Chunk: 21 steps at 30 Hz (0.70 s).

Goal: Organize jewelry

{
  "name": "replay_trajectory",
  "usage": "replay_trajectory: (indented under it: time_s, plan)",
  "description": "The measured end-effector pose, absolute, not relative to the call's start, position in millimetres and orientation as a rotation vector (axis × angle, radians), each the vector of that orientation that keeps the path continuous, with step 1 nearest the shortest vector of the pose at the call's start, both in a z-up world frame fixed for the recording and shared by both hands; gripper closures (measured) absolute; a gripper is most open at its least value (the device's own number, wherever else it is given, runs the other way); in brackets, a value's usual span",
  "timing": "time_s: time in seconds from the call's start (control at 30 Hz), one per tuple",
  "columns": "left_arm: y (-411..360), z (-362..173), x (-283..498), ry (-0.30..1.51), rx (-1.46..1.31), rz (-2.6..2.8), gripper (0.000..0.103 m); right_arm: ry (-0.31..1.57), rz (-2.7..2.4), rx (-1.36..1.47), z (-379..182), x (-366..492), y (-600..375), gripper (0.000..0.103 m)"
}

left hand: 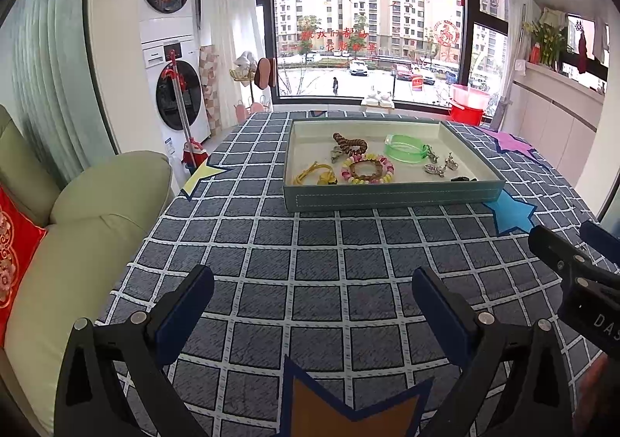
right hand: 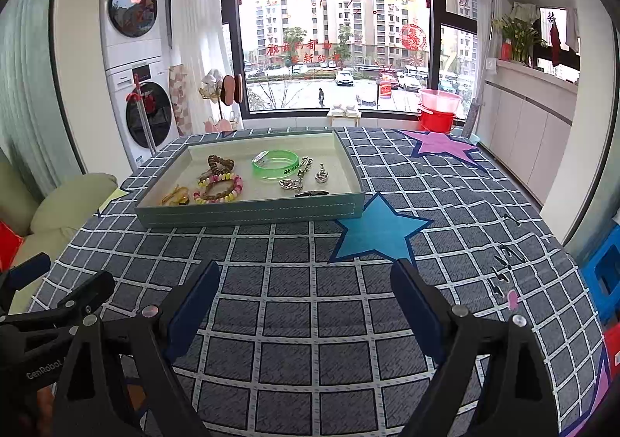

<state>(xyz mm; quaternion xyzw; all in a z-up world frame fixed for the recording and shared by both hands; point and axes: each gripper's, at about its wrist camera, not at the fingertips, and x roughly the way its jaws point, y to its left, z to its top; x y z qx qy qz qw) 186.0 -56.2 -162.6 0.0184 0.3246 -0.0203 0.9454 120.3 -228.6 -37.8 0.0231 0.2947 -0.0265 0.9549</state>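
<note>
A shallow grey-green tray (left hand: 391, 194) (right hand: 248, 213) sits at the far side of the checked tablecloth. Inside lie a green bangle (left hand: 405, 148) (right hand: 275, 164), a pastel bead bracelet (left hand: 367, 168) (right hand: 219, 187), a brown bead string (left hand: 348, 142) (right hand: 220, 163), a yellow cord piece (left hand: 316, 174) (right hand: 175, 196), silver clips (left hand: 440, 165) (right hand: 302, 175) and a dark clip (right hand: 312, 193). My left gripper (left hand: 312, 284) is open over bare cloth, well short of the tray. My right gripper (right hand: 306, 278) is open too, with nothing between its fingers.
Paper stars lie on the cloth: blue (right hand: 381, 229), purple (right hand: 441, 146), yellow (left hand: 203, 175) and orange (left hand: 354, 413). A green sofa with a red cushion (left hand: 15, 243) stands left of the table. Washing machines (left hand: 176, 99) and red buckets (right hand: 438, 109) stand beyond the far edge.
</note>
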Motion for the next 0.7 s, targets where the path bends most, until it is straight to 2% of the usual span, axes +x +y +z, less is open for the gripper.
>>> replay_trajectory:
  time_s: [0.7]
  plan:
    - [-55.3,-161.5,186.2,0.668,0.028,-0.041,0.000,0.599,-0.048,0.049,-35.3,118.5,-224.7,0.011]
